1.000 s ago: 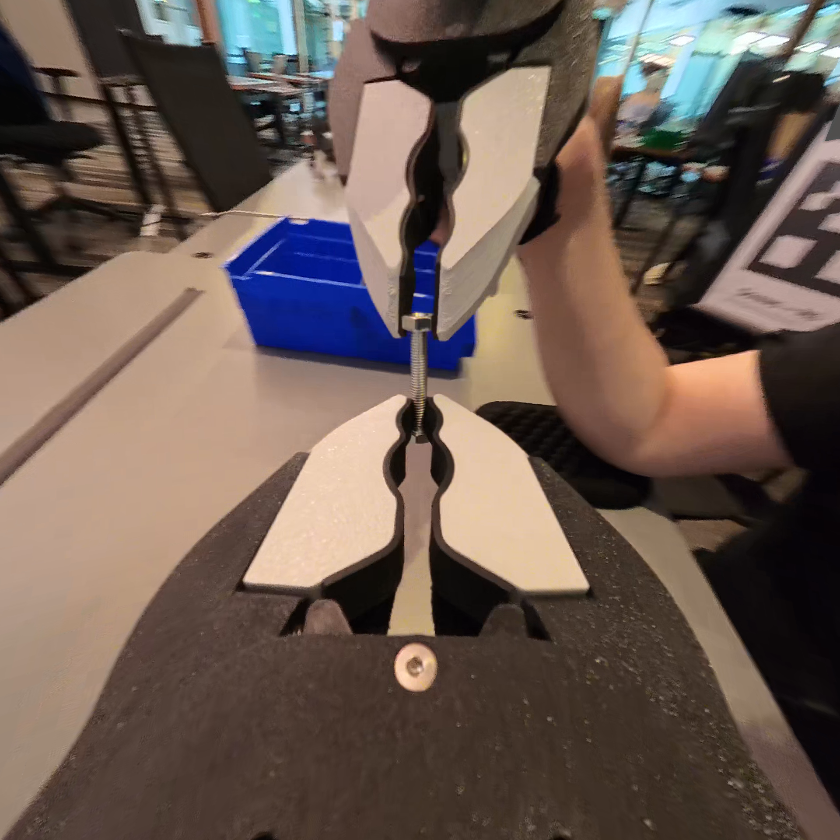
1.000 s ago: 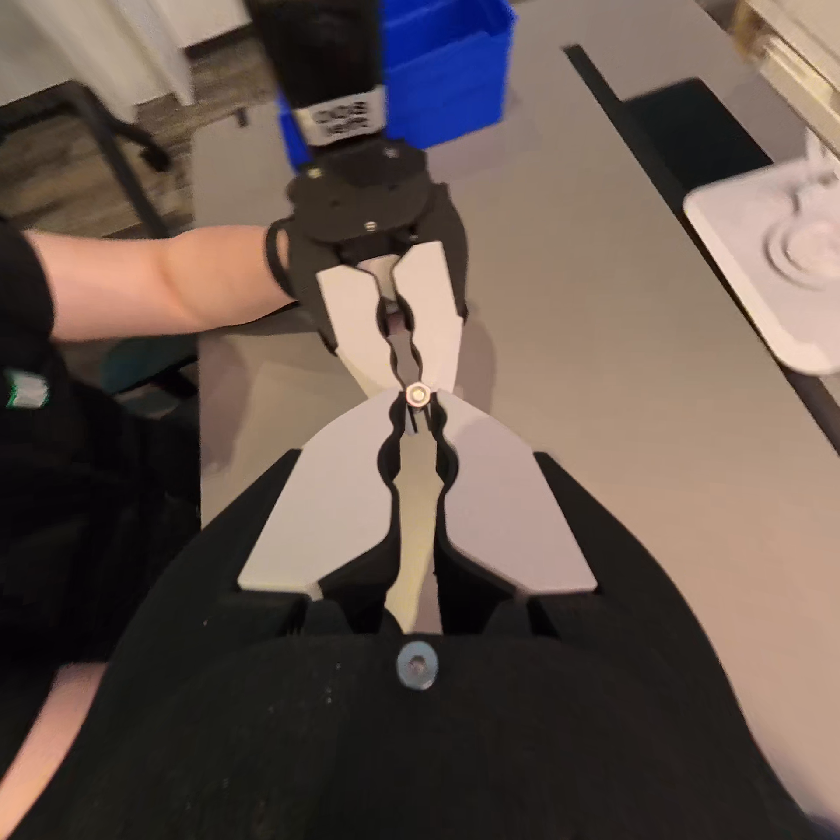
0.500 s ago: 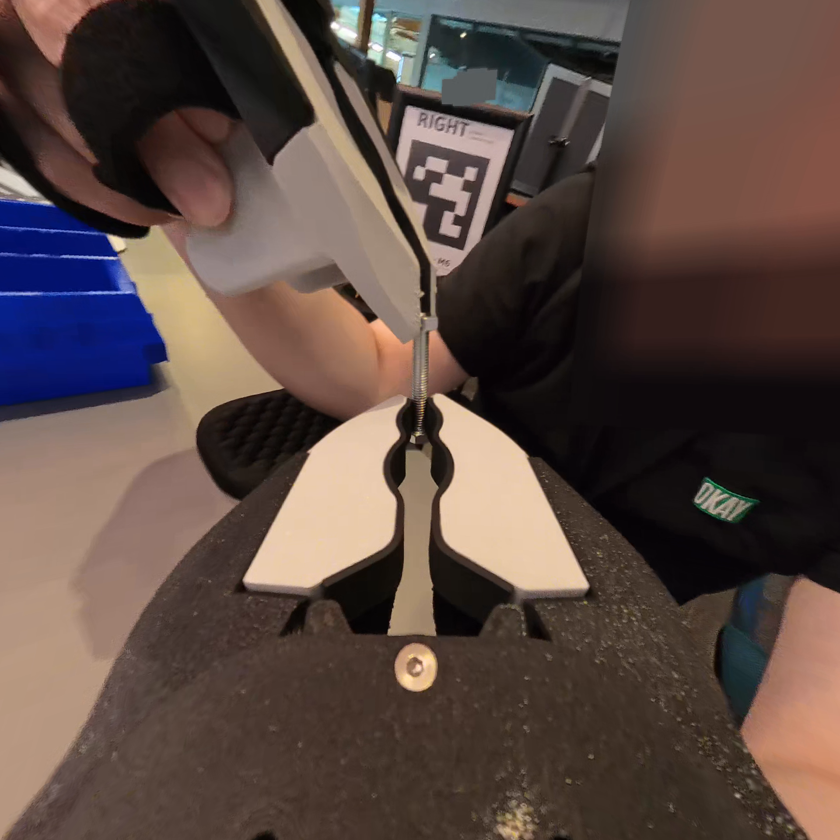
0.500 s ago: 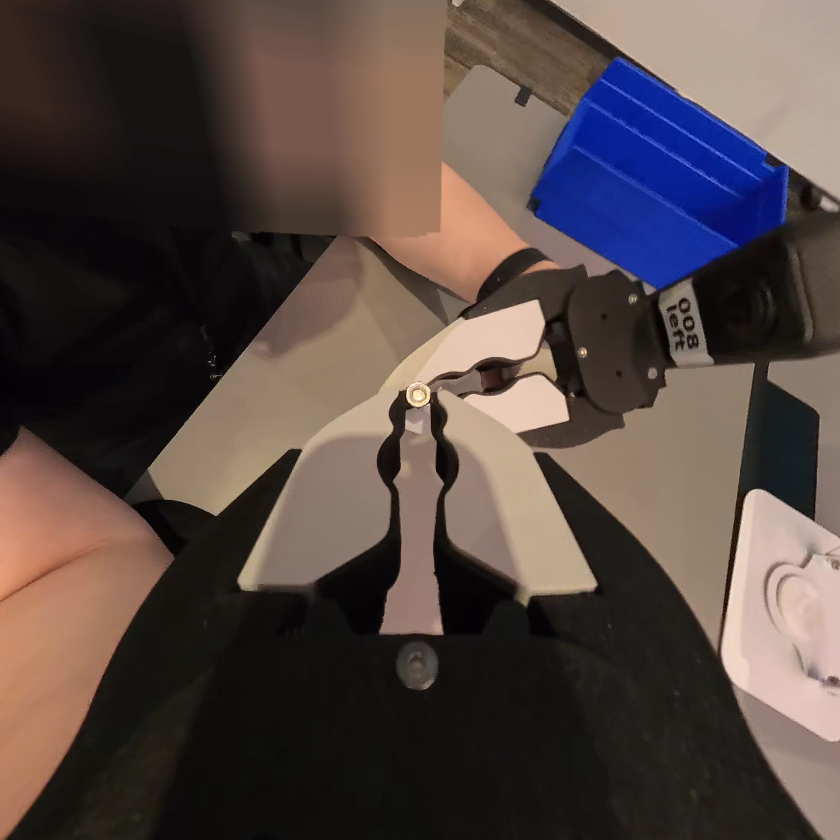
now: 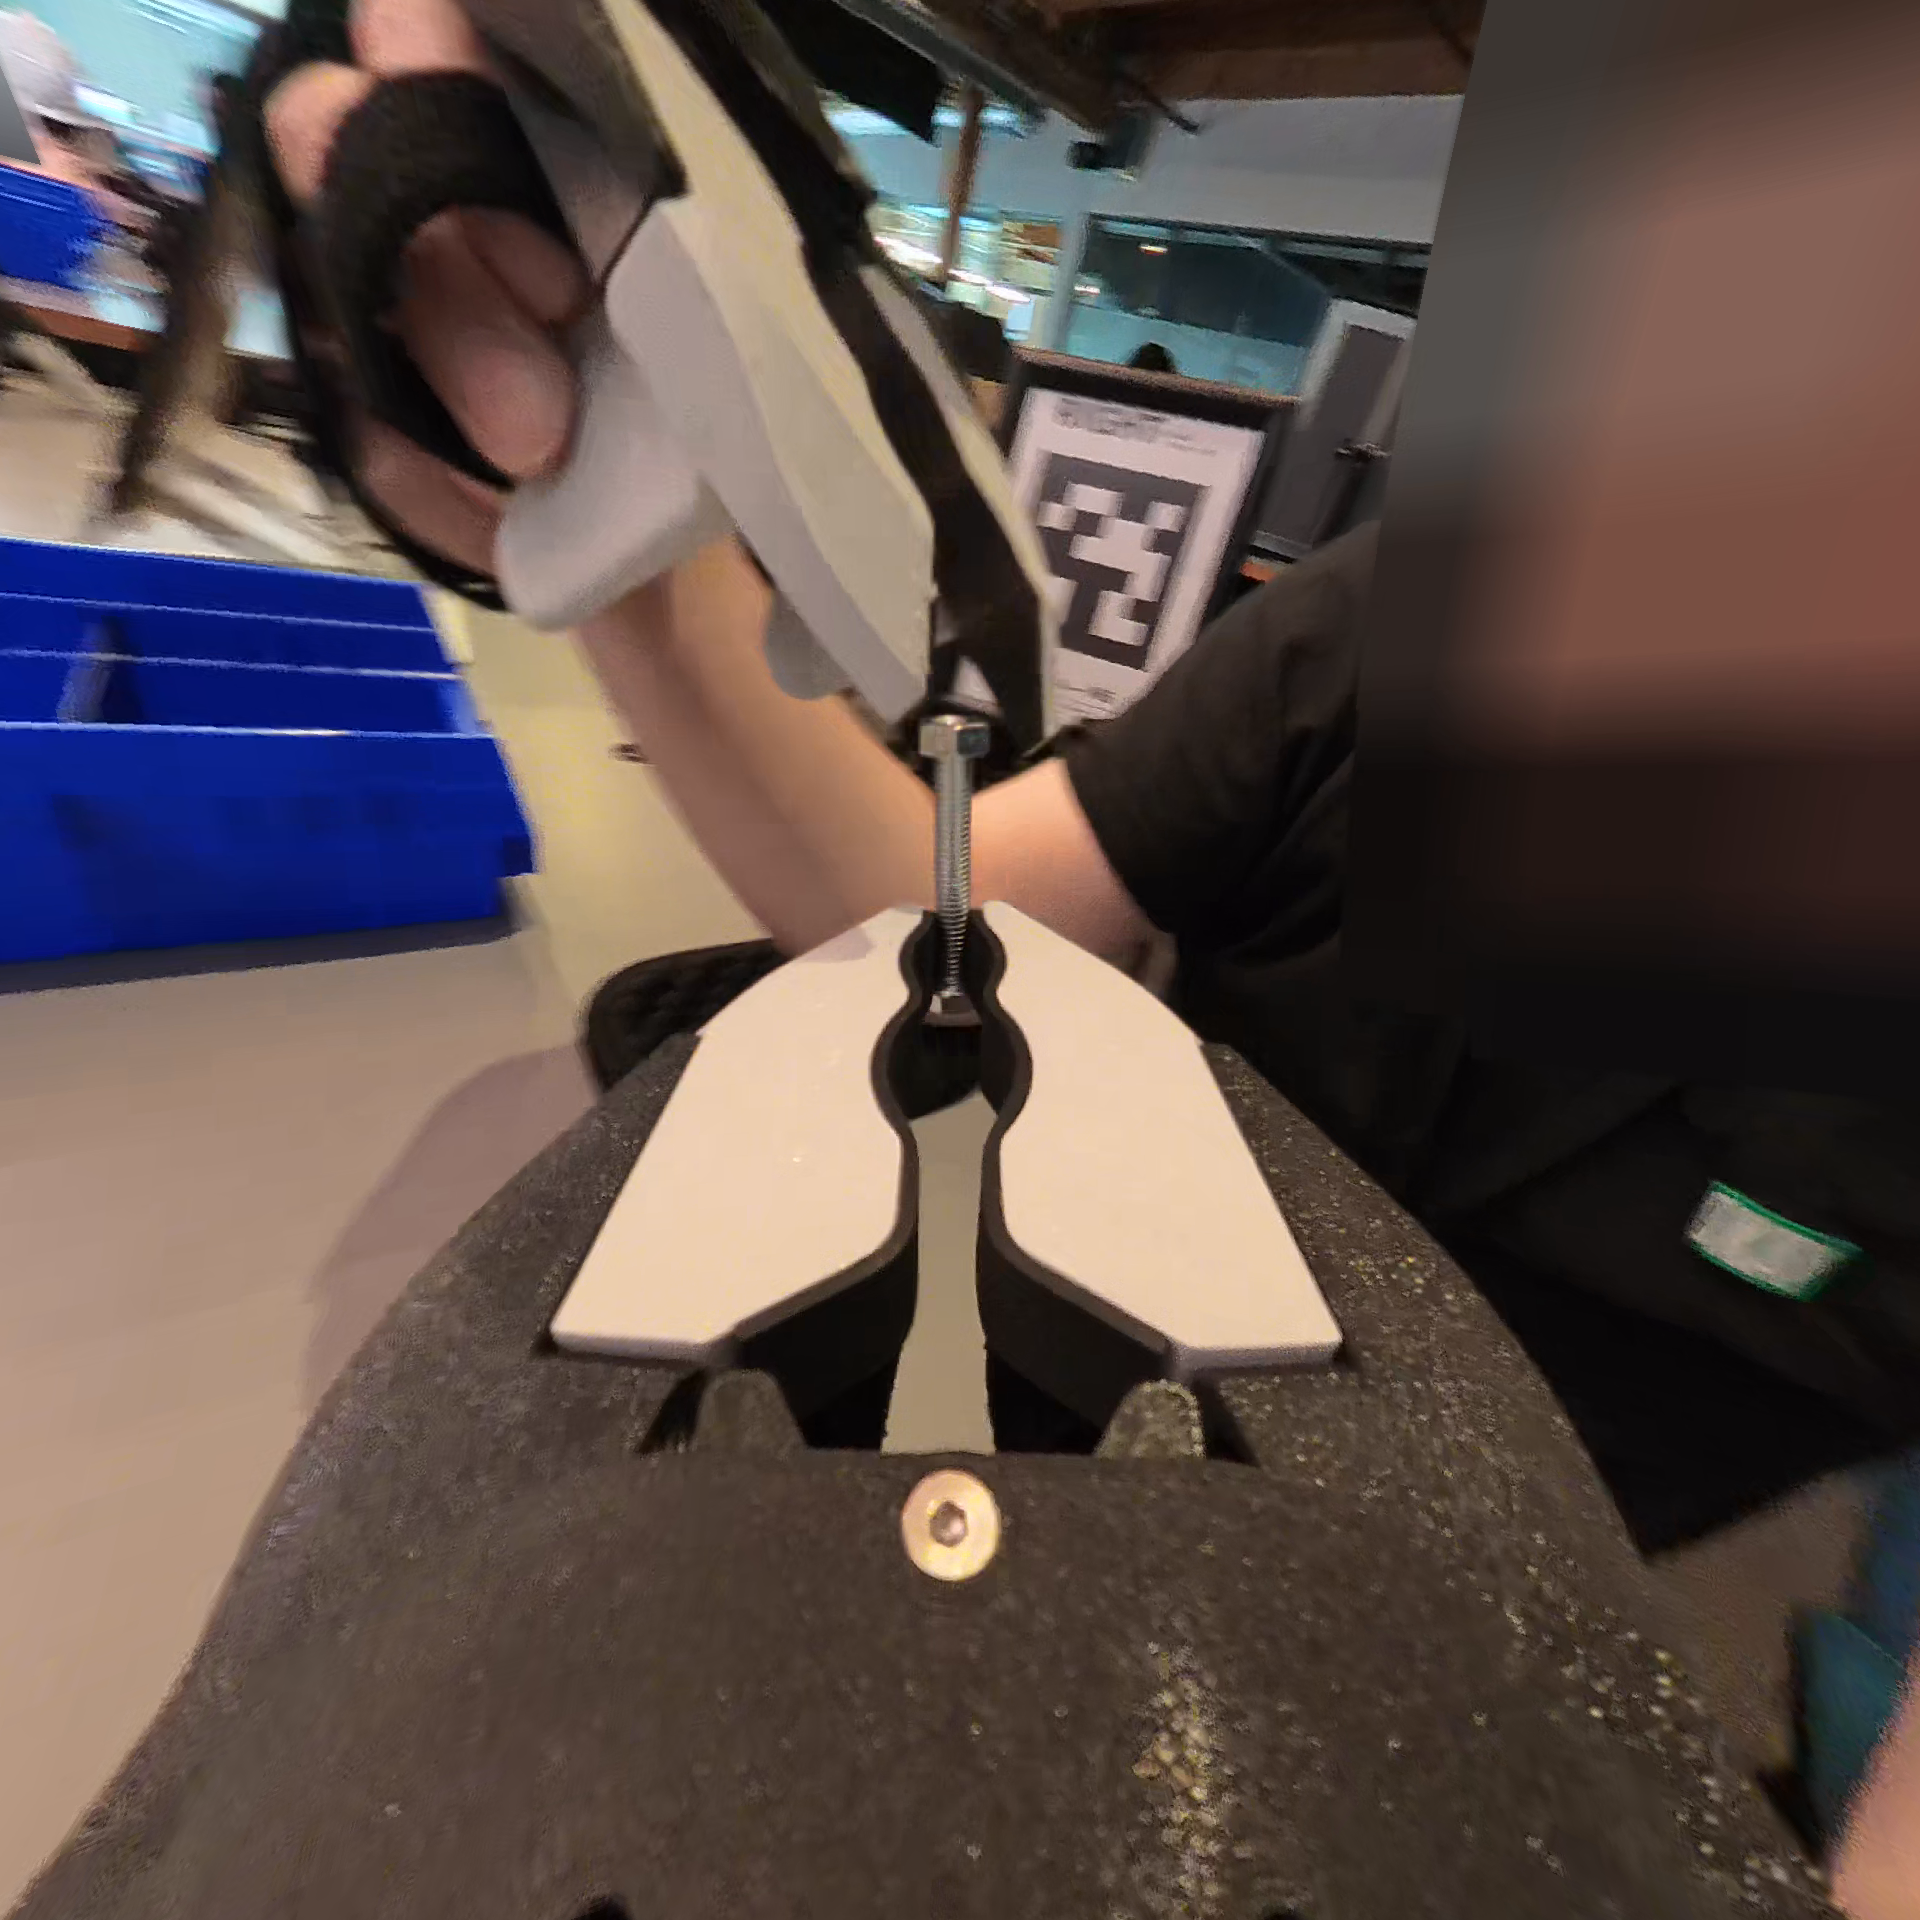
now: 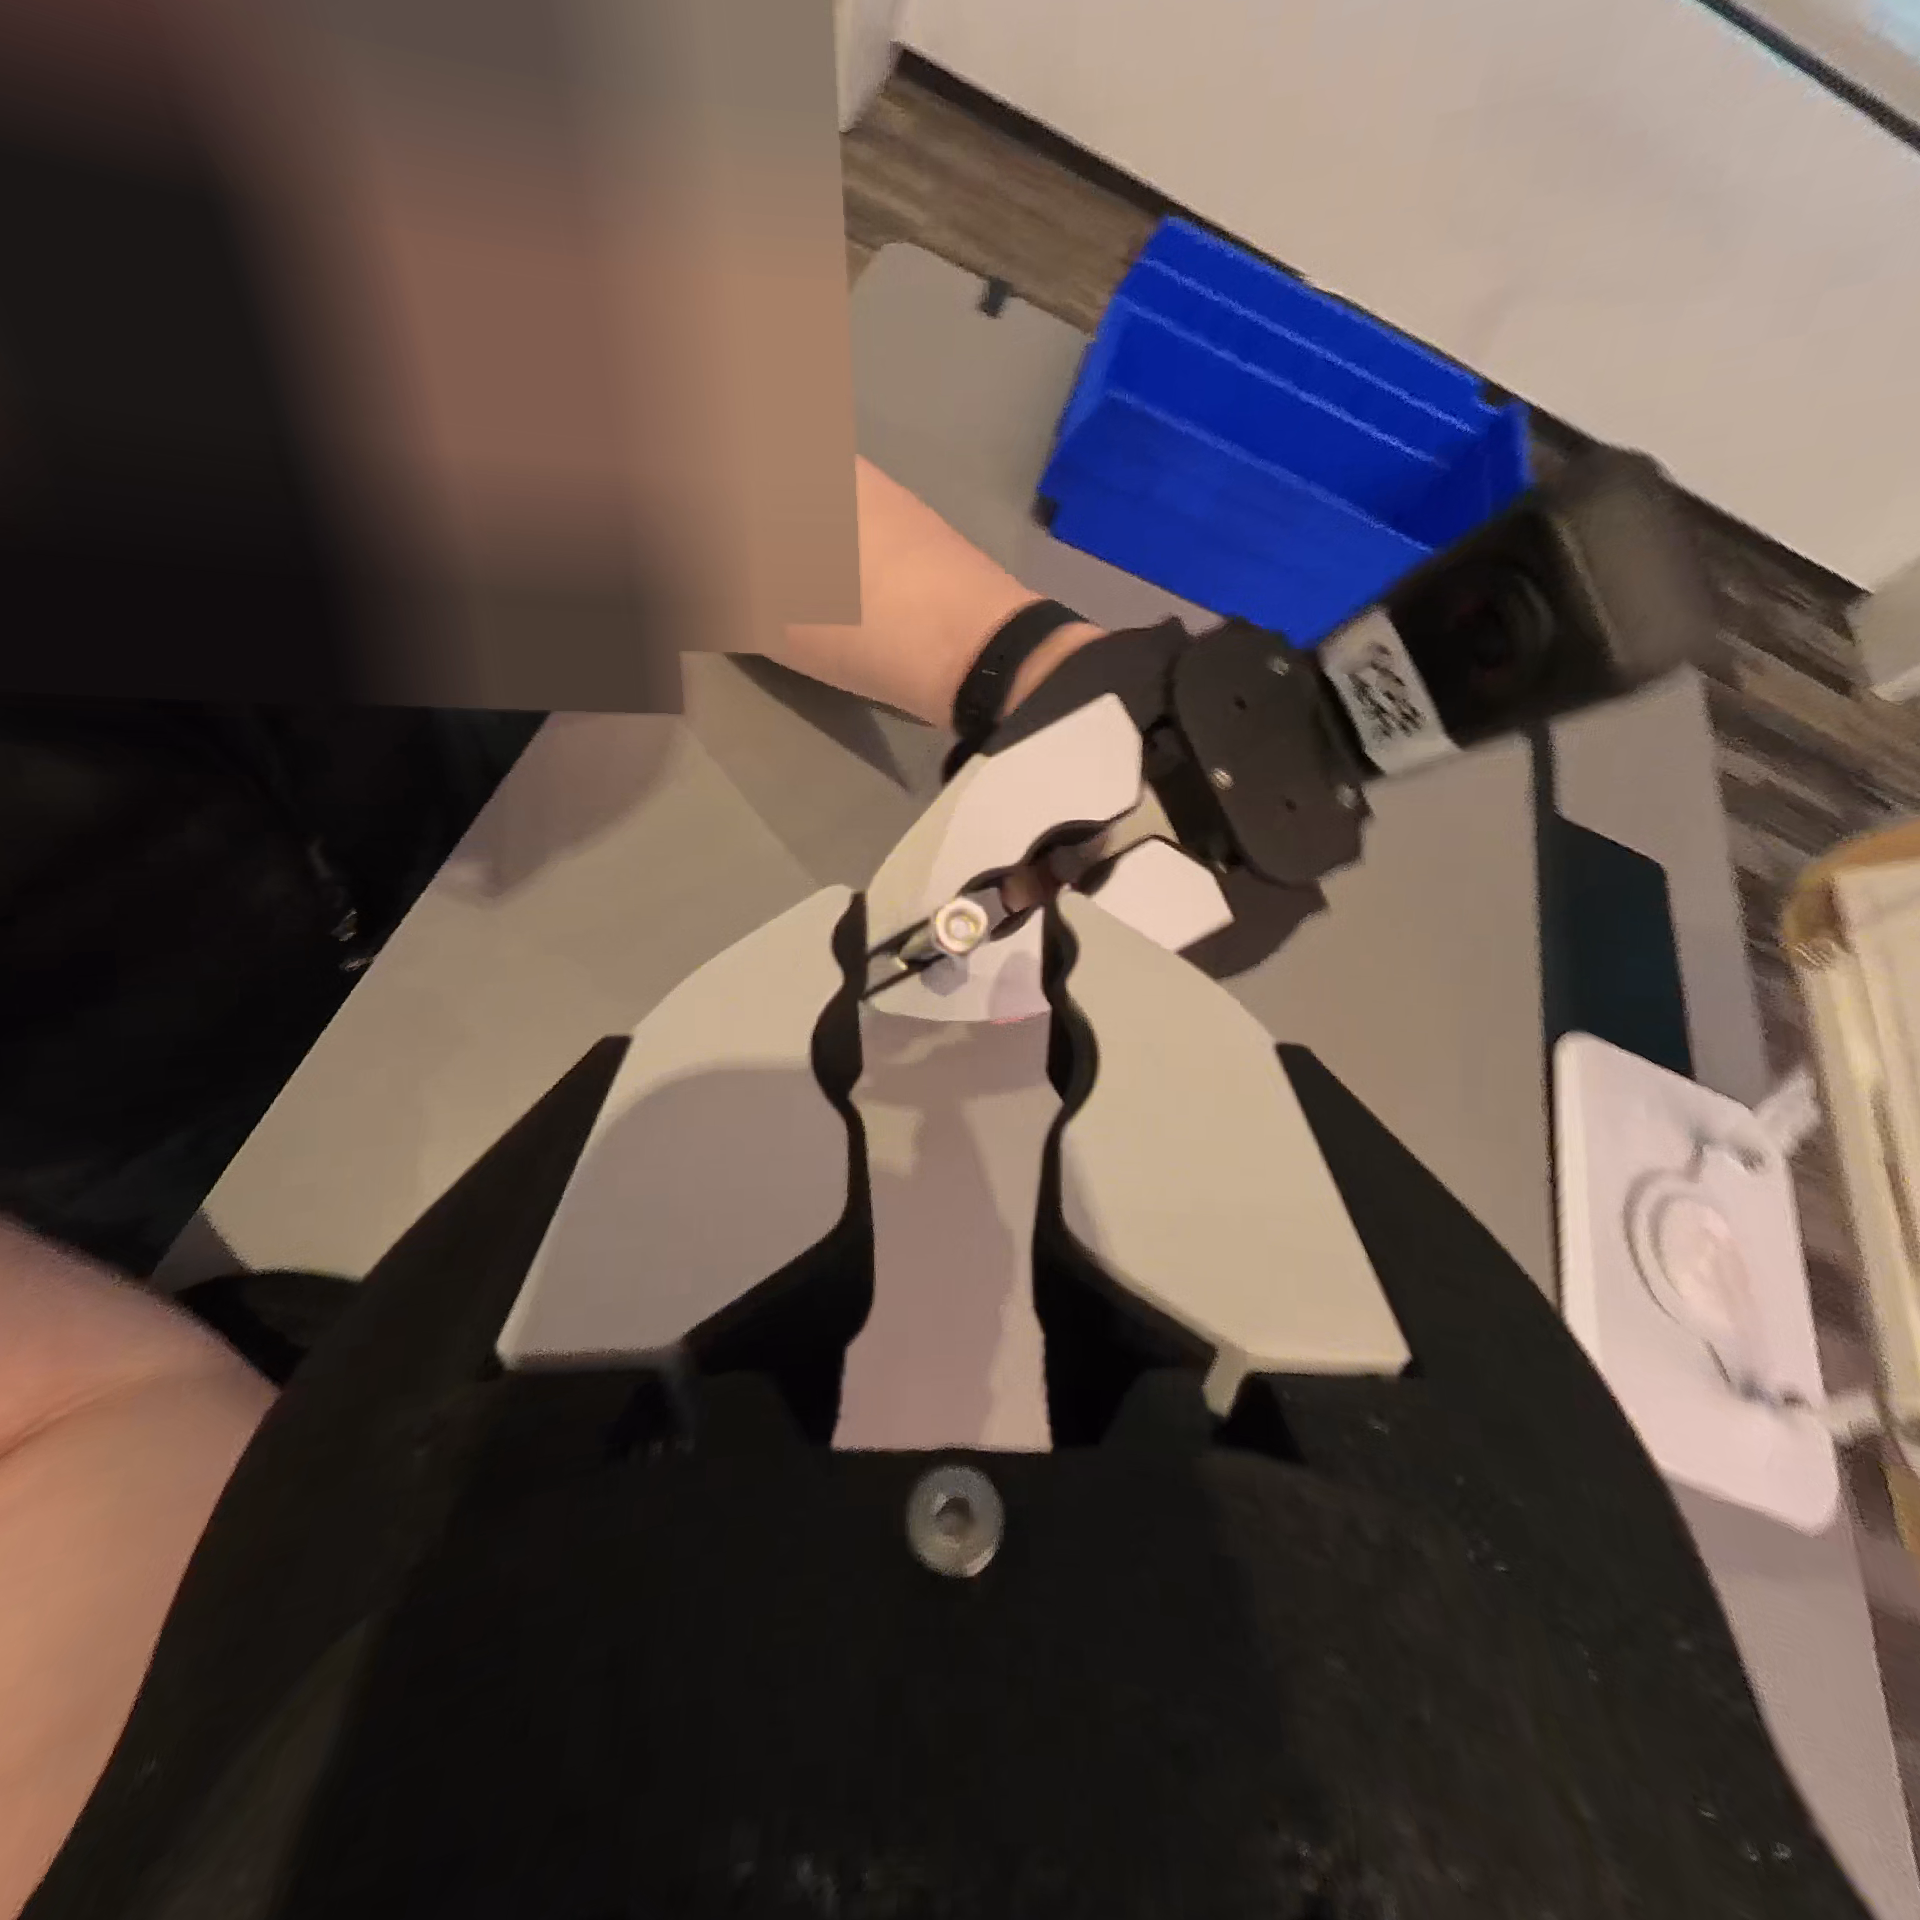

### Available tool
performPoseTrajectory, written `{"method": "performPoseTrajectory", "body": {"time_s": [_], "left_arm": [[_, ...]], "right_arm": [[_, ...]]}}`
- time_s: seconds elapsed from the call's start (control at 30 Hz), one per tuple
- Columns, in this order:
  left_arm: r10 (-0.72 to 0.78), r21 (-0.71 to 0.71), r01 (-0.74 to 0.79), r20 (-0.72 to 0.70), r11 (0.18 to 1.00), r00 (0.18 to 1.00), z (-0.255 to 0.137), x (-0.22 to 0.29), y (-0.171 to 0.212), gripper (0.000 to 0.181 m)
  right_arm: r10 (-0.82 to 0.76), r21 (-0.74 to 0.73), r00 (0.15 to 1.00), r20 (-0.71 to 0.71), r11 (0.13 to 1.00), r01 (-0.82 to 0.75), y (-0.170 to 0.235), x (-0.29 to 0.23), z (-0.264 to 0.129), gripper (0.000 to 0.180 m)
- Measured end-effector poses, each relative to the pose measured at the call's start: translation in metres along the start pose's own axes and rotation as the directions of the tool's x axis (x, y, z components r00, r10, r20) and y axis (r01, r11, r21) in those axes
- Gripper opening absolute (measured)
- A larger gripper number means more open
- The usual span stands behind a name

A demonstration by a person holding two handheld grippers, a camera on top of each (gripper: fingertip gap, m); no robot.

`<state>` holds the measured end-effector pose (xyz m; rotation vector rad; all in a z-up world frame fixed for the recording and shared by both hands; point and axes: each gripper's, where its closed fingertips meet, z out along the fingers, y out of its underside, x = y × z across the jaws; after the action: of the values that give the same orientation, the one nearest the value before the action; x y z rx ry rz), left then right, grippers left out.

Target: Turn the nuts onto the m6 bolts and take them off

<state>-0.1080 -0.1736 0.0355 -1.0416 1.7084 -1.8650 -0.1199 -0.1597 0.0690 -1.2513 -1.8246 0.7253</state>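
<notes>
In the left wrist view my left gripper (image 5: 951, 914) is shut on the lower end of an M6 bolt (image 5: 951, 831) and holds it upright above the table. A hex nut (image 5: 951, 740) sits at the top of the thread. My right gripper (image 5: 966, 696) hangs just above the nut, tilted. In the right wrist view my right gripper (image 6: 951, 914) is open. The nut (image 6: 956, 923) shows end-on in the wide gap between the fingers, touching neither. The left gripper (image 6: 904, 940) comes in from the right there.
A blue bin (image 5: 208, 769) stands on the grey table (image 5: 208, 1143) to the left; it also shows in the right wrist view (image 6: 1278, 468). A white tray (image 6: 1683, 1299) lies at the right. A black pad (image 5: 665, 997) lies under the forearm. The person's torso is close.
My right gripper was shut on the nut; it has opened and let go. Both grippers turned towards the person over the last second. The left keeps hold of the bolt.
</notes>
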Motion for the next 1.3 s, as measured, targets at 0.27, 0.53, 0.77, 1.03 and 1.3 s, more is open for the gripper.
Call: {"method": "performPoseTrajectory", "body": {"time_s": [0.27,0.53,0.77,1.03,1.3], "left_arm": [[0.025,0.087,-0.143,0.765,0.986,0.643,-0.077,-0.100,-0.029,0.005],[0.158,-0.121,-0.111,0.892,0.986,0.423,-0.086,-0.122,-0.009,0.005],[0.181,-0.154,-0.098,0.889,0.983,0.421,-0.083,-0.122,-0.006,0.005],[0.195,-0.174,-0.088,0.884,0.981,0.425,-0.080,-0.121,-0.003,0.005],[0.154,-0.180,-0.014,0.793,0.984,0.589,-0.064,-0.107,0.003,0.005]], "right_arm": [[0.571,0.077,0.654,-0.497,0.779,-0.622,0.035,0.089,-0.031,0.035],[0.641,0.104,0.520,-0.564,0.680,-0.726,0.060,0.114,-0.012,0.033],[0.667,0.075,0.493,-0.558,0.632,-0.771,0.075,0.111,-0.012,0.025],[0.717,0.074,0.499,-0.486,0.603,-0.795,0.077,0.105,-0.009,0.010],[0.712,0.000,0.607,-0.352,0.649,-0.761,0.073,0.087,-0.010,0.010]]}}
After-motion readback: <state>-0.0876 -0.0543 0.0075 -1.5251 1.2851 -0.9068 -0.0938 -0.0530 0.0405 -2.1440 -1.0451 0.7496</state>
